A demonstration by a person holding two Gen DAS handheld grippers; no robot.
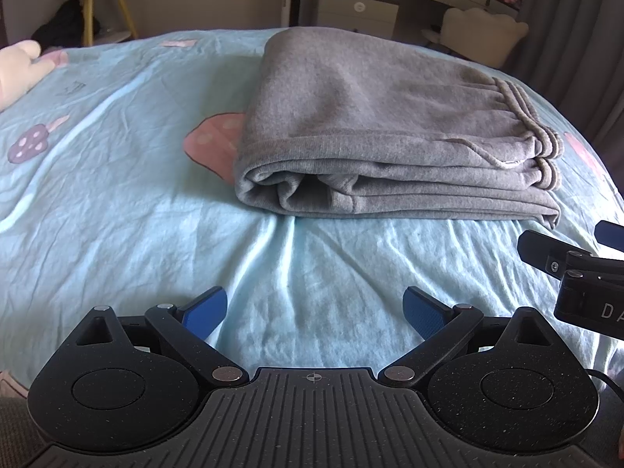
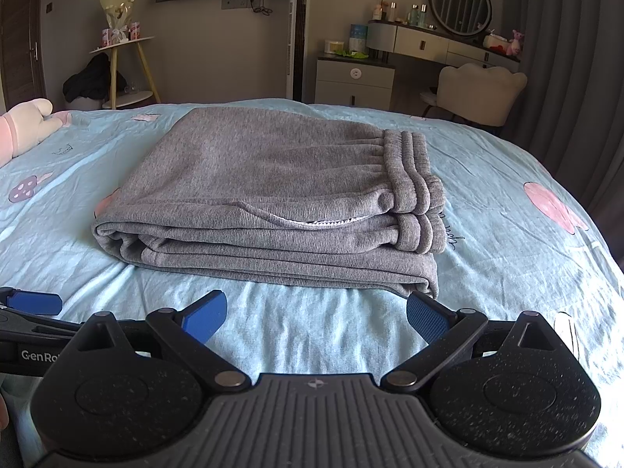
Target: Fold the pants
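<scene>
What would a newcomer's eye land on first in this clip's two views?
First, the grey pants, folded into a thick stack in the middle of the light blue bedsheet, waistband to the right. Next, the two grippers in the foreground: the left gripper and the right gripper hover short of the stack, jaws wide apart and holding nothing. A pink plush toy lies at the bed's far left edge.

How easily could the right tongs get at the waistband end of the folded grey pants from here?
Probably easily. The right tongs are open and empty, just short of the pants, with only bare bedsheet between. The waistband lies ahead to the right, uncovered.
</scene>
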